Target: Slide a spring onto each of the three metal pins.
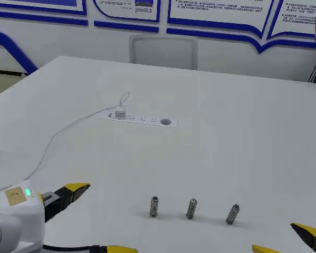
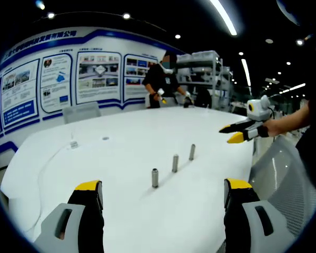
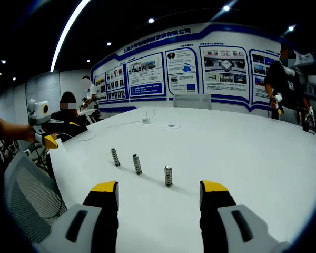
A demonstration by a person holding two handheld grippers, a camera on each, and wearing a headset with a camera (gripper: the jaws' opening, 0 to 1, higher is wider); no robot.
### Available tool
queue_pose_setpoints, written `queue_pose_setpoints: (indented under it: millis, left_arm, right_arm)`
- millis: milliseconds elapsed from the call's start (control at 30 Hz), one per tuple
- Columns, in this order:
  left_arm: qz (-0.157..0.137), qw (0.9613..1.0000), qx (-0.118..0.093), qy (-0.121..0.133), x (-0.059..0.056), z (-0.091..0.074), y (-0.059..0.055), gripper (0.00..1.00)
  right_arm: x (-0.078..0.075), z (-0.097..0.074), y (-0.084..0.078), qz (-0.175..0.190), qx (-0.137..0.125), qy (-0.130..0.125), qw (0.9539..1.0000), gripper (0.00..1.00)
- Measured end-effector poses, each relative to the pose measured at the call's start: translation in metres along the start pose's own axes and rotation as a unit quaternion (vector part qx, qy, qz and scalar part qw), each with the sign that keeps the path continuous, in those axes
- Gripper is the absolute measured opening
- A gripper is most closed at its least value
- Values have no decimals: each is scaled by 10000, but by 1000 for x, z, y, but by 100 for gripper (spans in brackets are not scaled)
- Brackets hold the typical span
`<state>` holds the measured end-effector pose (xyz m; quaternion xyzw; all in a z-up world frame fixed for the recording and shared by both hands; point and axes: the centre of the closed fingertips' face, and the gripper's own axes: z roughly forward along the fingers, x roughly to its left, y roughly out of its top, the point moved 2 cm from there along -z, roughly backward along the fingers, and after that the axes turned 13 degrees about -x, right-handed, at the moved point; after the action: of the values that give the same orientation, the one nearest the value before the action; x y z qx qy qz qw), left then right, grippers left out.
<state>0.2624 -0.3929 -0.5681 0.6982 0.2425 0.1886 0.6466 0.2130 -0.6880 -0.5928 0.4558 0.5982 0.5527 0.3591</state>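
3 metal pins (image 1: 191,208) standing in a row on white table (image 1: 226,132), each sleeved in a spring (image 1: 154,206), left gripper (image 2: 163,184) spread wide, empty, right gripper (image 3: 159,186) likewise spread, empty, power strip (image 1: 139,118) farther back

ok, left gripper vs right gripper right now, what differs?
Left gripper sits left of the pins, right gripper right of them. Head view catches the left gripper's white body and green light; of the right gripper, its yellow fingers. Shared: both open, empty, clear of the pins.
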Motion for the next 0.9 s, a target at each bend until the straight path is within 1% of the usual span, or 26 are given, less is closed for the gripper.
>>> queue_pose_setpoints:
  millis: [67,133,167,200,267,300,367,433,567,667,800,900]
  left_arm:
    - [-10,10000,-11,12,0,-1,0,98]
    - [-26,10000,13,-5,-1,-1,-1,100]
    - [-15,10000,26,-9,-1,-2,-1,100]
    - [-8,10000,32,-13,-1,-3,-1,100]
    - [-15,10000,16,-3,-1,-4,0,100]
    - [-14,10000,-14,19,-1,-5,1,100]
    - [-73,9999,-144,46,-1,-6,5,100]
    - [-73,9997,-199,90,-1,-6,7,100]
    - [-108,9994,-316,106,-4,-5,10,100]
    - [-132,9993,-328,97,-9,-3,8,100]
    - [-145,9995,-285,45,-16,-2,4,100]
    - [-158,9995,-283,37,-17,-2,2,100]
  right_arm:
    - [-1,-2,-1,97,-40,-113,9999,65]
    - [-1,-1,-1,94,-18,-90,9999,67]
    - [-2,-1,4,-32,-150,-113,9998,67]
    - [-1,-1,5,-52,-175,-105,9998,67]
    - [1,0,5,42,-177,-84,9998,70]
    - [2,0,5,84,-191,-67,9998,72]
    - [3,0,5,94,-206,-47,9997,77]
    - [4,1,6,52,-229,-29,9997,79]
    - [2,1,9,148,-345,-92,9993,84]
    - [-3,0,14,115,-472,-234,9985,86]
    - [-11,-3,17,161,-550,-388,9976,89]
    - [-13,-4,17,242,-581,-442,9970,89]
